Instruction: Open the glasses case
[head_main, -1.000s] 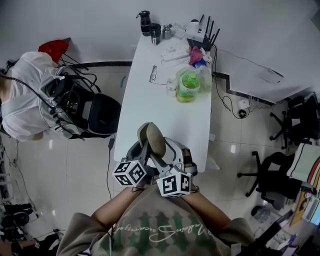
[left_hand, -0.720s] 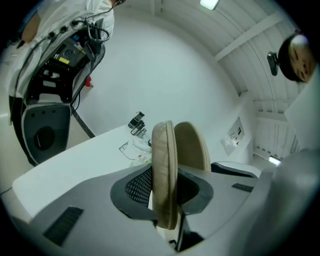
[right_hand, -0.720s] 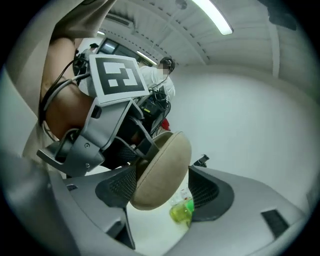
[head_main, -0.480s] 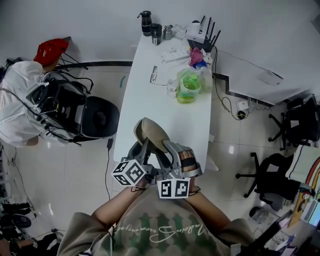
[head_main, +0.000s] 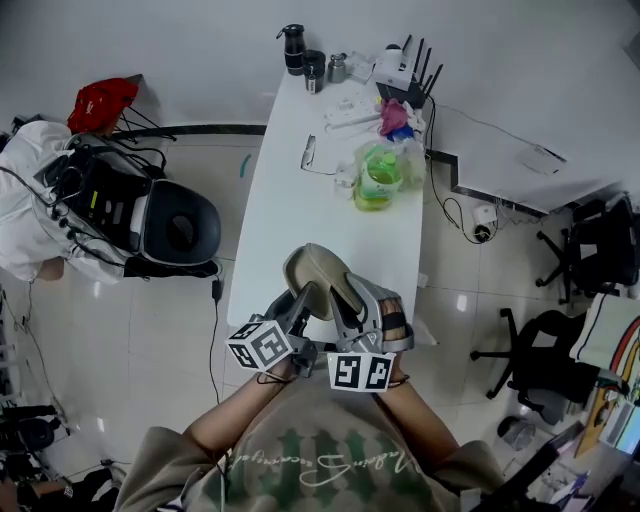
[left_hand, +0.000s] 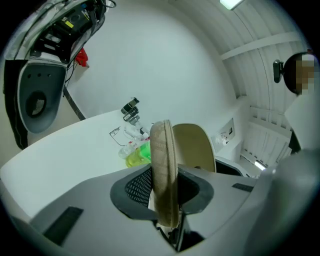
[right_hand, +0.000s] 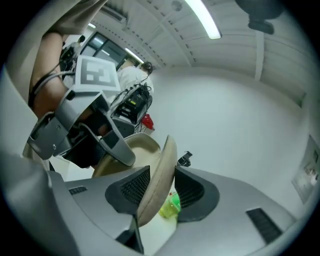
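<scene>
A tan glasses case (head_main: 320, 275) hangs over the near end of the white table (head_main: 290, 215), its two halves spread apart like a clamshell. My left gripper (head_main: 300, 302) is shut on one half, seen edge-on as a zipped rim (left_hand: 164, 170) between its pads, with the other half (left_hand: 194, 147) standing behind. My right gripper (head_main: 347, 302) has the other half's rim (right_hand: 161, 172) between its pads; the jaws are closing and both pads touch the rim. The left gripper's fingers (right_hand: 117, 146) show on the far half in the right gripper view.
Farther up the table lie a green bottle in a clear bag (head_main: 376, 175), a pair of glasses (head_main: 307, 150), a router (head_main: 400, 70) and a black flask (head_main: 290, 45). A black office chair (head_main: 180, 225) and a person in white (head_main: 30, 200) are at the left.
The right gripper's jaws have closed onto the case's half. The two halves stand wider apart, and the case has shifted slightly right. The chair at the left has swung round.
</scene>
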